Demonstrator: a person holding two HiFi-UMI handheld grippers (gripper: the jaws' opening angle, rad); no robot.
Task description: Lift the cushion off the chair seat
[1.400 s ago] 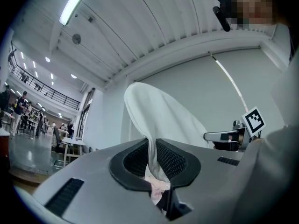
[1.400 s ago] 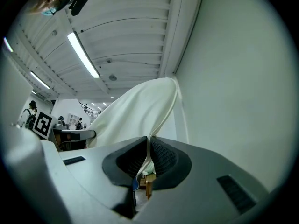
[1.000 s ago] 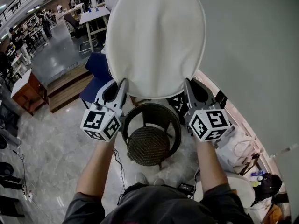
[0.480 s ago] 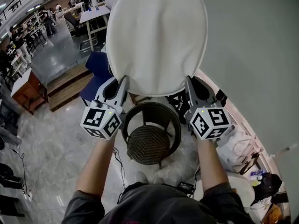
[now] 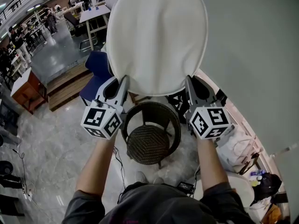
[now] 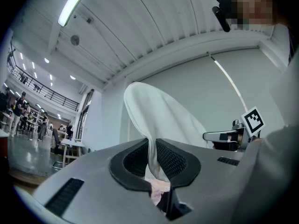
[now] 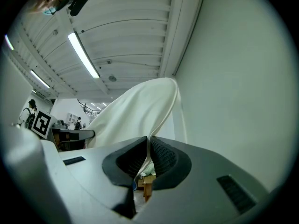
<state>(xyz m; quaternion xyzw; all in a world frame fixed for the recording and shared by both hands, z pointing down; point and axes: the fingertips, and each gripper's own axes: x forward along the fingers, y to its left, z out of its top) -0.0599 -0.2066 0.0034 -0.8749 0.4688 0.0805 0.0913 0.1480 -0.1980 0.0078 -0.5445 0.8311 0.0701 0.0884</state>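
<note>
A round white cushion (image 5: 156,36) hangs in the air above a dark wicker chair (image 5: 149,134), well clear of its woven seat. My left gripper (image 5: 123,82) is shut on the cushion's lower left edge; in the left gripper view the cushion (image 6: 159,120) rises from between the black pads (image 6: 169,158). On the other side my right gripper (image 5: 188,82) is shut on the lower right edge. The right gripper view shows the cushion (image 7: 135,111) pinched between its pads (image 7: 161,155).
A pale wall (image 5: 252,55) stands close on the right. A blue seat (image 5: 96,69) and wooden steps (image 5: 65,90) lie to the left, bags (image 5: 238,153) to the right of the chair. Tables and people are in the far left background.
</note>
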